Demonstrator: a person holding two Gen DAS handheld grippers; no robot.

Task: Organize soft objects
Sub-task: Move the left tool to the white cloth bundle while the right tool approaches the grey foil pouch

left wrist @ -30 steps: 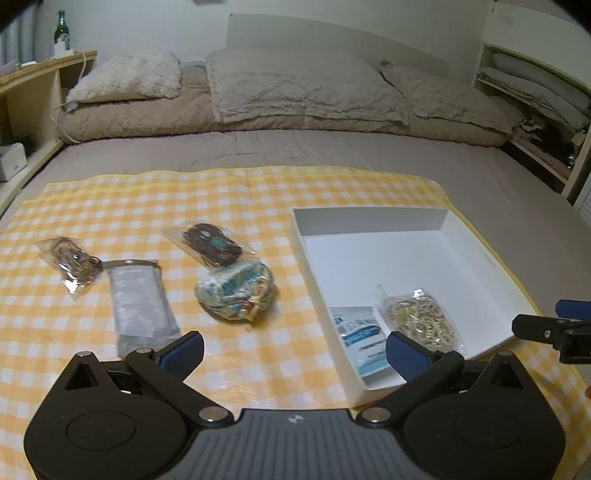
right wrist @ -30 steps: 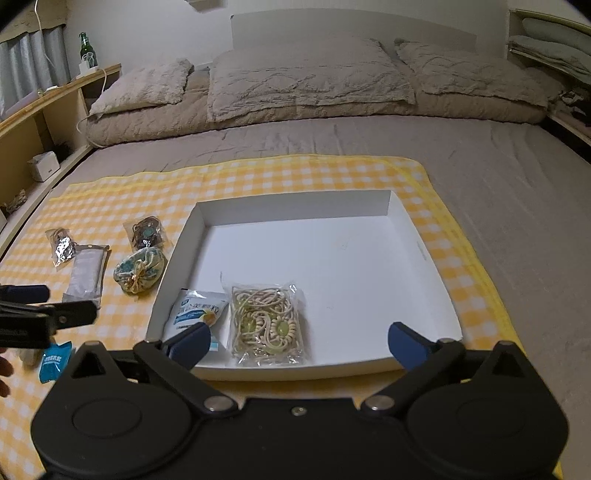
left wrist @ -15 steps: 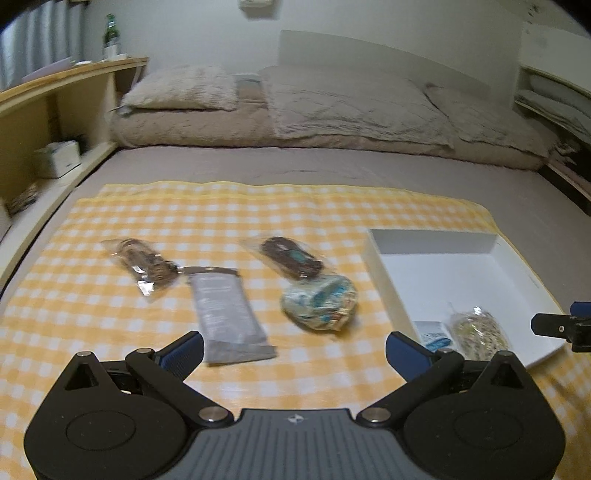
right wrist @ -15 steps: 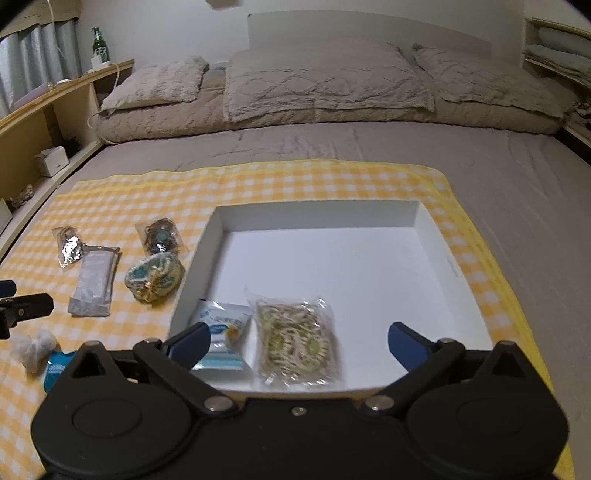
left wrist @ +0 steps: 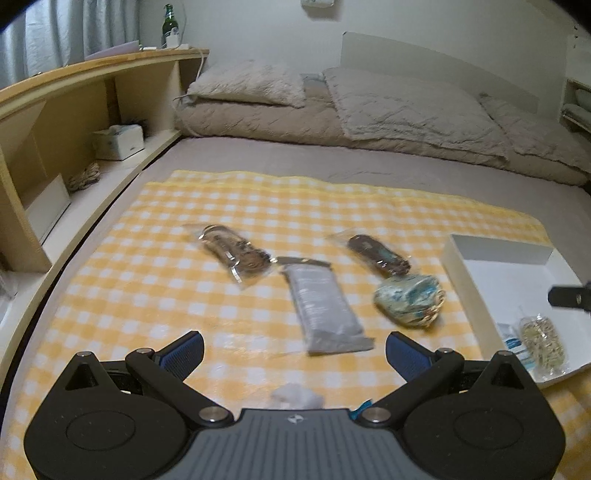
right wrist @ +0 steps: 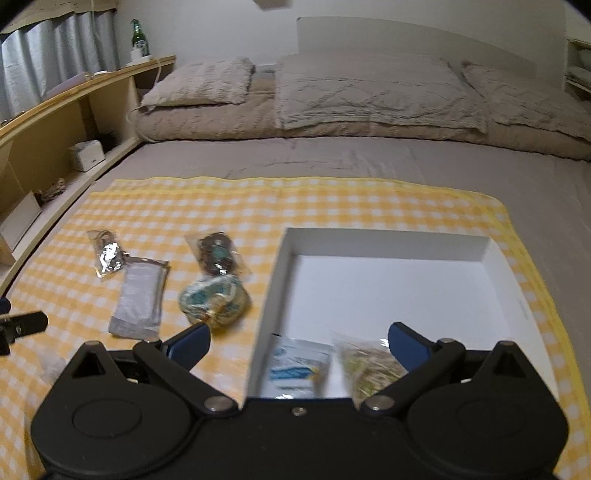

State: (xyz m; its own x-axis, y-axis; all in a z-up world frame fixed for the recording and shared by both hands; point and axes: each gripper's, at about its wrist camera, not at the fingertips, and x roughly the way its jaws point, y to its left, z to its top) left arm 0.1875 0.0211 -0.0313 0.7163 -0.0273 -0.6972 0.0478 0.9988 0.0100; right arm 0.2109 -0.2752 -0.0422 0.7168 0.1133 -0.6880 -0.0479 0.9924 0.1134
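Observation:
On the yellow checked cloth lie a grey pouch (left wrist: 325,310) (right wrist: 140,295), a teal and beige bundle (left wrist: 410,299) (right wrist: 212,302), a dark packet (left wrist: 378,254) (right wrist: 218,253) and a brown packet (left wrist: 236,254) (right wrist: 107,254). The white box (left wrist: 461,273) (right wrist: 384,243) holds a blue-white sachet (right wrist: 295,369) and a bag of beige bands (right wrist: 369,365). My left gripper (left wrist: 293,350) hangs open just short of the grey pouch, above a white crumpled wad (left wrist: 295,397). My right gripper (right wrist: 299,343) is open over the box's near left corner, holding nothing.
The cloth (left wrist: 147,295) covers a grey bed with pillows (right wrist: 369,92) at the head. A wooden shelf unit (left wrist: 74,122) runs along the left side, with a tissue box (left wrist: 118,140) and a green bottle (right wrist: 137,35) on it.
The left gripper has swung to the left, so the box now sits at the right edge of its view. The right gripper has shifted left and lower toward the box's near corner.

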